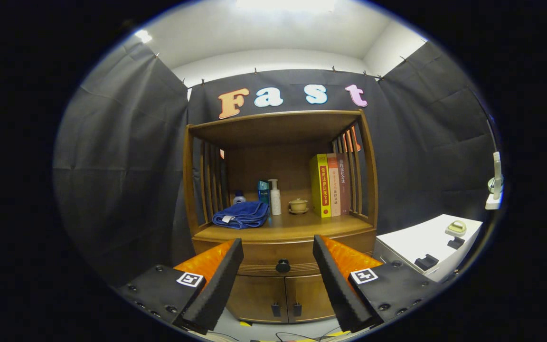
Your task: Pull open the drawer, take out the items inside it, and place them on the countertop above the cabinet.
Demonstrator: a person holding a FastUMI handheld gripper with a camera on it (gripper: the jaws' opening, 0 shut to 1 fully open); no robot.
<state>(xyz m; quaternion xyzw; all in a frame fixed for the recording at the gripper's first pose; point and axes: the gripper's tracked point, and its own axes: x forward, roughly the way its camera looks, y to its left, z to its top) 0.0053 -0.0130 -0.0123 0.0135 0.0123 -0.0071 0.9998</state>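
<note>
The tongs [278,266] stand spread wide and grasp nothing, lined up so the dark round knob [283,266] of the drawer [278,254] sits between the two fingers, some way beyond them — likely an approach aimed at catching that knob. The drawer is shut, so its contents cannot be seen. Above it, the bench [283,230] of the wooden cabinet [280,294] already carries a folded blue towel [241,214], a white pump bottle [275,197], a small lidded cup on a saucer [298,205] and upright books [330,185] at the right — the front strip is bare, a likely spot for whatever comes out.
</note>
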